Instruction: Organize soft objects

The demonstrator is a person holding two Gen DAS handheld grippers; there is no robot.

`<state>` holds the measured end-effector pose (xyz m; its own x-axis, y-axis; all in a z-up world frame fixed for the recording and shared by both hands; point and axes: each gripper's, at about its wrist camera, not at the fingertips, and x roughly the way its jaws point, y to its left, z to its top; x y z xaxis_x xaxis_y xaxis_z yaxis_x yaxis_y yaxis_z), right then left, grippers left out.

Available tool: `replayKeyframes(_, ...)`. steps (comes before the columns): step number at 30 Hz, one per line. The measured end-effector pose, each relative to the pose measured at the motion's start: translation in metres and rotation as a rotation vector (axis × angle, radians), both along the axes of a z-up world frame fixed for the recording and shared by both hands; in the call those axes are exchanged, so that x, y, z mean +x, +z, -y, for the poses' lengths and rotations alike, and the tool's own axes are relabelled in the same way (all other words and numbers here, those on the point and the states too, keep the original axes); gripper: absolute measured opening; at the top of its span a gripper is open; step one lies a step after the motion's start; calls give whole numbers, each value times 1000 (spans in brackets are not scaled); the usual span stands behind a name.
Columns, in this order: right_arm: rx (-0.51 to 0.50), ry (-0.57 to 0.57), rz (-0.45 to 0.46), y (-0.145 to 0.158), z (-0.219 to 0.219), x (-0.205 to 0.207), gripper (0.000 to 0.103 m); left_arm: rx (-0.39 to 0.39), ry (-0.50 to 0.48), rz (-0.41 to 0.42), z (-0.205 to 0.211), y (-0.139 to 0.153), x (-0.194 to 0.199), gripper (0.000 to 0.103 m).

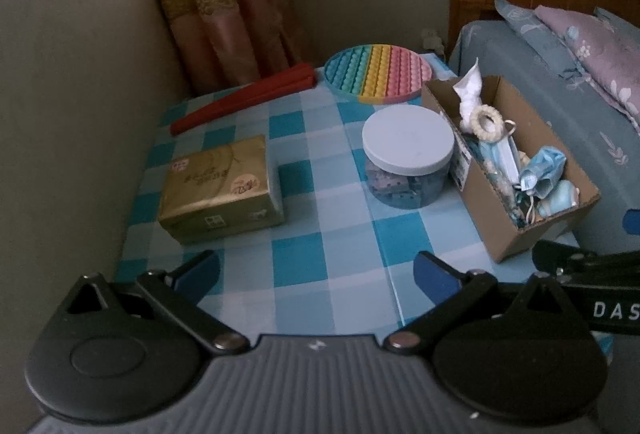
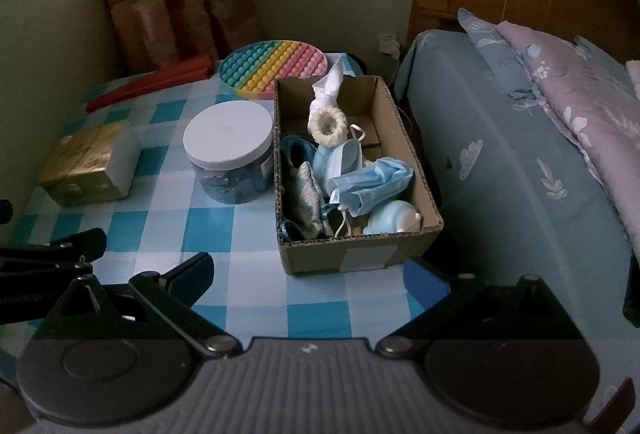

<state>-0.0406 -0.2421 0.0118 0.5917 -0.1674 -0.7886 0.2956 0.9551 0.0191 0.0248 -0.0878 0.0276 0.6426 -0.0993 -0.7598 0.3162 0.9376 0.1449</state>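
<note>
A cardboard box (image 2: pixel 348 258) stands at the right edge of a blue-checked table (image 2: pixel 208 230). It holds soft things: a crumpled blue face mask (image 2: pixel 376 181), a cream scrunchie (image 2: pixel 329 127), white cloth (image 2: pixel 326 89), a patterned fabric piece (image 2: pixel 310 199) and a pale blue bottle (image 2: pixel 390 220). The box also shows in the left wrist view (image 1: pixel 486 222). My left gripper (image 1: pixel 316 274) is open and empty above the table's near edge. My right gripper (image 2: pixel 316 276) is open and empty just in front of the box.
A clear jar with a white lid (image 2: pixel 228 141), a gold tissue pack (image 1: pixel 218 189), a round rainbow pop toy (image 1: pixel 378 71) and a red folded fan (image 1: pixel 244 97) lie on the table. A bed (image 2: pixel 520 161) adjoins the right side; wall and curtain stand behind.
</note>
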Motion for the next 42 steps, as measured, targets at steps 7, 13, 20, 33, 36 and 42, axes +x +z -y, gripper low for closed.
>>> replayKeyframes(7,7,-1,-2,0,0,1,102,0,-2,3,1,1,-1,102)
replayKeyframes(13,9,7,-3,-1,0,0,102,1,-3,6,1,1,1,102)
replayKeyframes(20,13,11,-4,0,0,1,102,1,-4,6,1,1,1,102)
replayKeyframes(33,14,13,-6,1,0,2,102,2,-4,6,1,1,1,102)
replayKeyframes(36,15,12,-5,1,0,1,102,2,-4,6,1,1,1,102)
replayKeyframes(42,16,12,-4,1,0,2,102,2,-4,6,1,1,1,102)
